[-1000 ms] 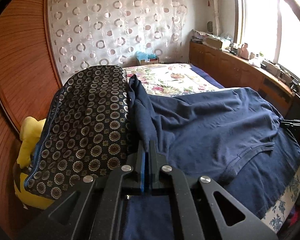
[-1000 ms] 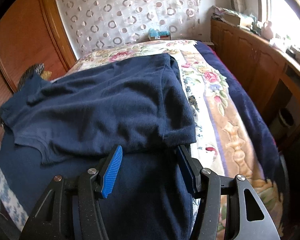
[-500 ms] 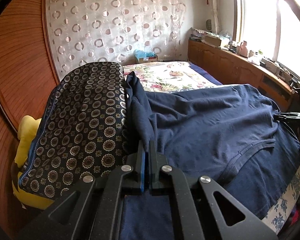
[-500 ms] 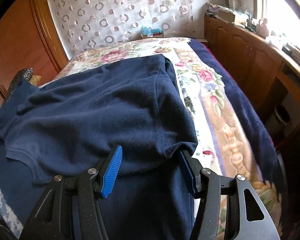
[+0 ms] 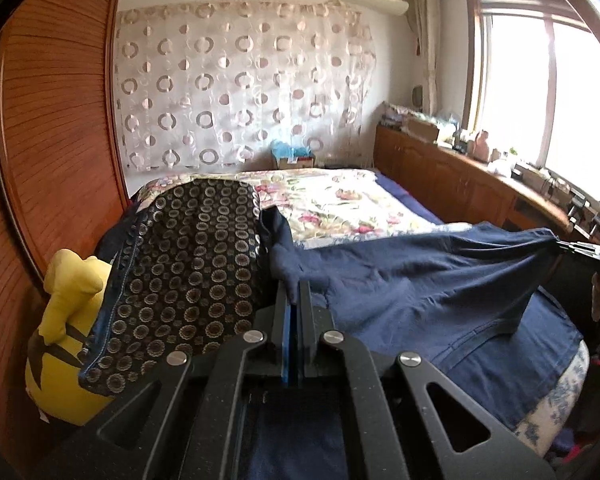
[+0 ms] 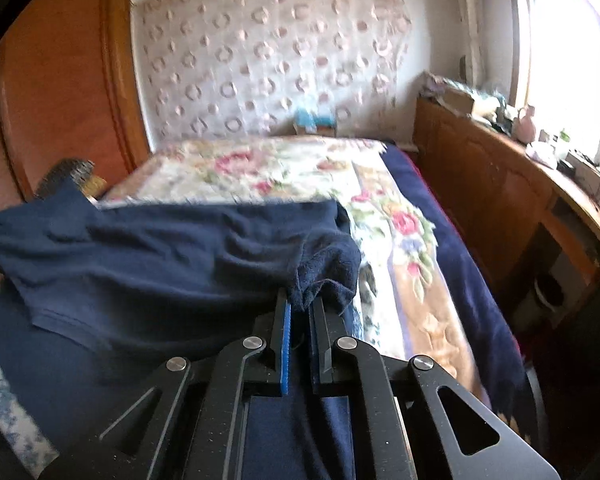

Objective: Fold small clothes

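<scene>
Both tools have risen since the earlier frames, and the right tool (image 6: 299, 308), then spread wide around a corner of the dark navy knit shirt (image 5: 420, 280), now pinches that corner. Left tool (image 5: 293, 296) stays clamped on the opposite corner beside the black circle-patterned cushion (image 5: 188, 272). Shirt hangs stretched between them over the floral bed cover (image 5: 340, 204), long axis running 9 to 3 o'clock, body sagging toward 12. Fold likely carries the held edge toward 12. Shirt's far hem is hidden; right view blurred; yellow plush toy (image 5: 64, 320) partly covered.
</scene>
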A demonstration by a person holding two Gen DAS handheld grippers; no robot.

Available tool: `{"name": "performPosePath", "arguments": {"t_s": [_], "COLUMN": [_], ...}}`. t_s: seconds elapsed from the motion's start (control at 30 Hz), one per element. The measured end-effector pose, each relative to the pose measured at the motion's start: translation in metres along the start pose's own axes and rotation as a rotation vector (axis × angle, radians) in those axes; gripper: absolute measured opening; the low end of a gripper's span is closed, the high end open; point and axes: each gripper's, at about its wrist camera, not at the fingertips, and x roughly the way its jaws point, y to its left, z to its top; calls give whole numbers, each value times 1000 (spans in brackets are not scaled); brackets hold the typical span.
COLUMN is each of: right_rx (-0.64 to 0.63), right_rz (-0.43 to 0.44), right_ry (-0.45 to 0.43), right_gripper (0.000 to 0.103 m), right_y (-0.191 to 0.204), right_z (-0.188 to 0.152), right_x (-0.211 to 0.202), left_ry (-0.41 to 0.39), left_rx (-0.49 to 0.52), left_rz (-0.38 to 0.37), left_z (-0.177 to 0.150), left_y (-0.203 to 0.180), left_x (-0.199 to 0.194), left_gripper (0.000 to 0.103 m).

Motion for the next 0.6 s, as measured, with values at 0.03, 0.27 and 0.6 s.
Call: {"name": "performPosePath", "arguments": {"t_s": [0.03,0.27,0.6], "right_rx": [-4,-26,-29], "right_rz": [5,47,67], "right_ry": [-16,-50,-8], "right_gripper": [7,7,7], "right_y": [1,-2,-17], "right_z": [1,-13,-32], "right_x": [-8,-55,-82], "left_ry": [-5,-3,57], "left_rx": [-4,-39,-53], "left_rz": [-3,-12,11], "left_z": [0,-22,-62], "left_y": [1,10,17], "left_x": [-4,-35,-52], "left_gripper": [2,2,2]}}
